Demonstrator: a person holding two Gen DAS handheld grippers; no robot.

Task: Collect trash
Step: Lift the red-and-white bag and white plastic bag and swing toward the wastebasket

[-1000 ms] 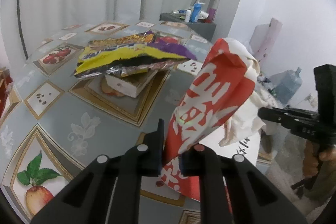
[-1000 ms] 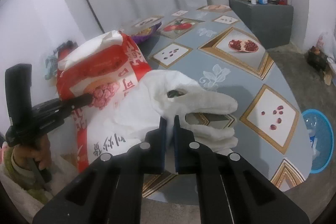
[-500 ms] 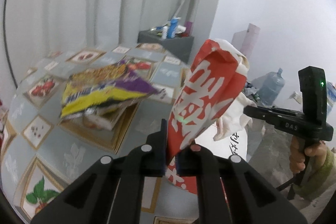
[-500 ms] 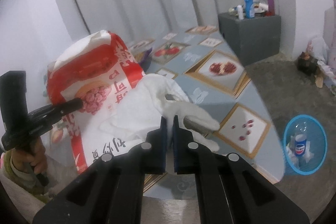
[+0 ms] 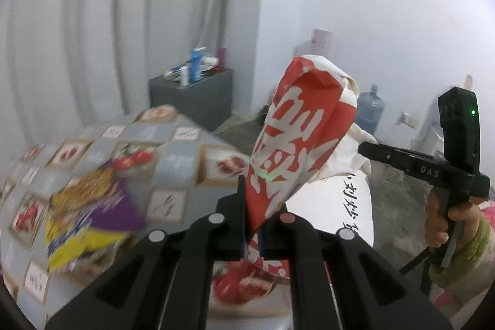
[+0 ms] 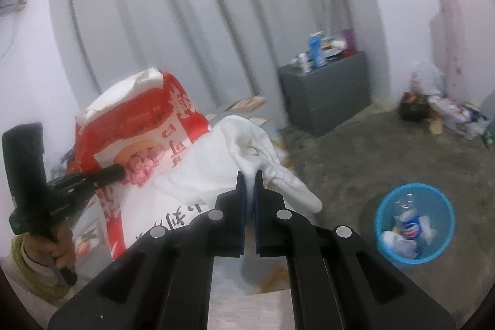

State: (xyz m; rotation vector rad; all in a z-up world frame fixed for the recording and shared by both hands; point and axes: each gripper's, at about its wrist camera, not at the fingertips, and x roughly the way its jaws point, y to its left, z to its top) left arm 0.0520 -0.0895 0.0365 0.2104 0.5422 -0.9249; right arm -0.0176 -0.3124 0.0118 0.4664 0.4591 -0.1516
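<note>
A red and white plastic bag (image 5: 297, 138) hangs in the air between both grippers. My left gripper (image 5: 252, 225) is shut on its red printed side. My right gripper (image 6: 250, 178) is shut on a fold of the bag's white part (image 6: 244, 141). In the left wrist view the right gripper (image 5: 360, 148) reaches into the bag from the right, with a hand (image 5: 439, 225) on its grip. In the right wrist view the left gripper (image 6: 119, 172) pinches the red side (image 6: 139, 126). A blue waste basket (image 6: 413, 221) holding a bottle and wrappers stands on the floor at the lower right.
Blurred yellow and purple snack wrappers (image 5: 89, 218) lie on the table with the fruit-print cloth (image 5: 173, 163) at the lower left. A grey cabinet (image 6: 324, 88) with bottles stands by the curtain. A water jug (image 5: 369, 110) and clutter (image 6: 448, 116) sit along the far wall.
Both grippers have lifted the bag and swung it away from the table. The table has dropped to the lower left, and the blue basket on the floor has come into fuller view.
</note>
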